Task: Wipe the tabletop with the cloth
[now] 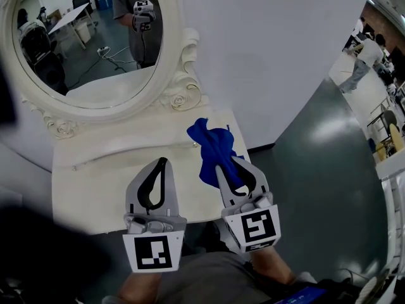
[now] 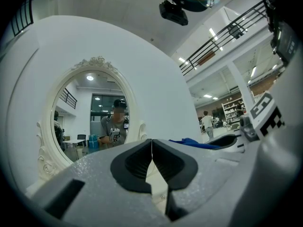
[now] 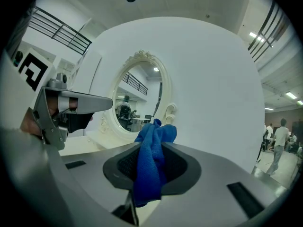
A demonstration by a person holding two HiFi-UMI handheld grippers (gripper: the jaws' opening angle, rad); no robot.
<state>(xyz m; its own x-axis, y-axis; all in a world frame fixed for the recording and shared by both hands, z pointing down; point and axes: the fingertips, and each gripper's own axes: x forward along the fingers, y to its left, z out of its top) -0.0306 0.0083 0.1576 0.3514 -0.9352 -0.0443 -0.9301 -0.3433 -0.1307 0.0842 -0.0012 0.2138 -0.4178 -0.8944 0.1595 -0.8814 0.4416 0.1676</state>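
Note:
A blue cloth [image 1: 214,149] is pinched between the jaws of my right gripper [image 1: 225,163], which is shut on it above the right part of the cream tabletop [image 1: 101,182]. In the right gripper view the cloth [image 3: 150,164] bunches up through the black pads and sticks out ahead. My left gripper [image 1: 162,163] hovers over the tabletop's front middle, shut with nothing in it; in the left gripper view its pads [image 2: 139,163] meet along a thin line. The cloth [image 2: 195,144] shows to that gripper's right.
An oval mirror [image 1: 88,37] in a carved white frame stands at the back of the dressing table against a white curved wall [image 1: 272,49]. Grey floor [image 1: 323,170] lies to the right of the table, and people stand far off at the right.

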